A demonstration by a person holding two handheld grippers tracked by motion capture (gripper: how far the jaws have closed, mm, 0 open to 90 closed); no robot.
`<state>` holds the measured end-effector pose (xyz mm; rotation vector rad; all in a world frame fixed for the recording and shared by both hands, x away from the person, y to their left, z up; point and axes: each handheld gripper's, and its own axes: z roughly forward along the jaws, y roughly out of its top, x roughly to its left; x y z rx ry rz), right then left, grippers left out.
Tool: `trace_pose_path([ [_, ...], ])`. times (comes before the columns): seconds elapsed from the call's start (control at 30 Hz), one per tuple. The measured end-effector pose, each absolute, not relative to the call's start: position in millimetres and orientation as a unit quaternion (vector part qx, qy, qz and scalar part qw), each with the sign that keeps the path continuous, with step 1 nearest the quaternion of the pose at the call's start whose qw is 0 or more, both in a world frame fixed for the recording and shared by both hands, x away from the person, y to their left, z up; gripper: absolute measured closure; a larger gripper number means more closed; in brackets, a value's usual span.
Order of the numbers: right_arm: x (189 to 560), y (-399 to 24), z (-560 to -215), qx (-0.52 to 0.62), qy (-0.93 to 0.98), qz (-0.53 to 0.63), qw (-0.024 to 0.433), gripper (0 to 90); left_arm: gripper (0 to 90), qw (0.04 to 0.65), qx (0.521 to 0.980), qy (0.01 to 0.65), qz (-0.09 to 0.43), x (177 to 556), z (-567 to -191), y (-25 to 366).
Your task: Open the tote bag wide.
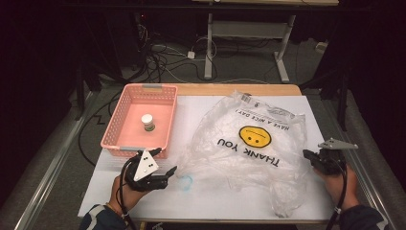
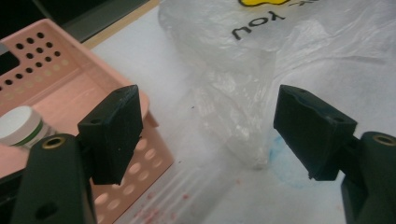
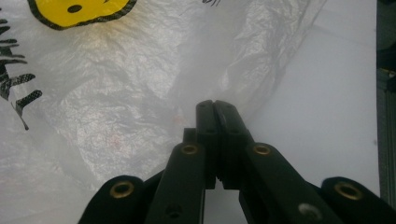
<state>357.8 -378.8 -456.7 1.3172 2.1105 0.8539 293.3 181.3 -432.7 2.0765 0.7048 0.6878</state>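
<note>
Plastic bag [image 1: 249, 143], thin, clear and crinkled, lies spread flat over the middle and right of the counter [image 1: 191, 201], which is covered in white. Its print, a yellow smiley face [image 1: 254, 136] with "THANK YOU" and "HAVE A NICE DAY!" in black letters, reads upside down from the person's side, and the long axis of the bag runs from the far edge of the counter toward the near right corner. A twisted, gathered part of the bag reaches toward the near left.

Left of the bag sits a pink plastic basket [image 1: 117, 124], rectangular, with rows of round holes in its walls. Inside it stands a small jar [image 1: 148, 122] with a white lid, upright on the basket floor.

The left gripper [image 2: 208, 133] is held at the near left, just in front of the basket's near corner, its jaws wide apart and aimed at the gathered part of the bag, not touching it. A faint blue ring mark [image 1: 186, 181] shows on the counter beside it.

The right gripper [image 3: 214, 105] is at the near right edge of the bag, its jaws pressed together with nothing seen between them, their tips close over the plastic.
</note>
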Motion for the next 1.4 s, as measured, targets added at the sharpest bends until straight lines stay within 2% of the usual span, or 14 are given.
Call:
trace_pose_path([
  [0.07, 346, -377, -456, 0.484, 0.778, 0.317, 0.246, 86.7, 23.1, 0.410, 0.824, 0.282, 0.273, 292, -433, 184],
  [0.2, 327, -369, -451, 0.463, 0.790, 0.319, 0.246, 74.5, 23.1, 0.412, 0.820, 0.289, 0.272, 288, -434, 190],
  [0.3, 319, -362, -440, 0.439, 0.789, 0.326, 0.279, 61.5, 23.1, 0.410, 0.819, 0.294, 0.272, 288, -434, 192],
  [0.43, 313, -340, -417, 0.377, 0.792, 0.373, 0.301, 51.1, 23.1, 0.409, 0.818, 0.300, 0.271, 291, -436, 192],
  [0.57, 311, -295, -403, 0.275, 0.833, 0.402, 0.262, 46.3, 23.1, 0.404, 0.821, 0.303, 0.267, 294, -438, 191],
  [0.67, 315, -253, -405, 0.216, 0.867, 0.387, 0.227, 41.6, 23.0, 0.404, 0.821, 0.303, 0.267, 295, -438, 190],
  [0.77, 324, -216, -415, 0.152, 0.897, 0.367, 0.193, 40.6, 23.1, 0.404, 0.821, 0.303, 0.267, 294, -438, 190],
  [0.9, 334, -188, -433, 0.098, 0.936, 0.305, 0.147, 40.8, 23.1, 0.406, 0.821, 0.301, 0.264, 294, -439, 191],
  [1.0, 341, -183, -445, 0.105, 0.943, 0.282, 0.139, 42.8, 23.1, 0.404, 0.823, 0.301, 0.261, 295, -440, 192],
  [1.1, 350, -185, -456, 0.108, 0.950, 0.255, 0.146, 49.8, 23.1, 0.404, 0.824, 0.300, 0.260, 295, -440, 191],
  [1.17, 354, -189, -458, 0.124, 0.945, 0.270, 0.137, 64.6, 23.1, 0.402, 0.825, 0.298, 0.261, 294, -440, 190],
  [1.4, 362, -190, -458, 0.154, 0.934, 0.277, 0.166, 89.1, 23.1, 0.396, 0.828, 0.298, 0.261, 296, -442, 188],
])
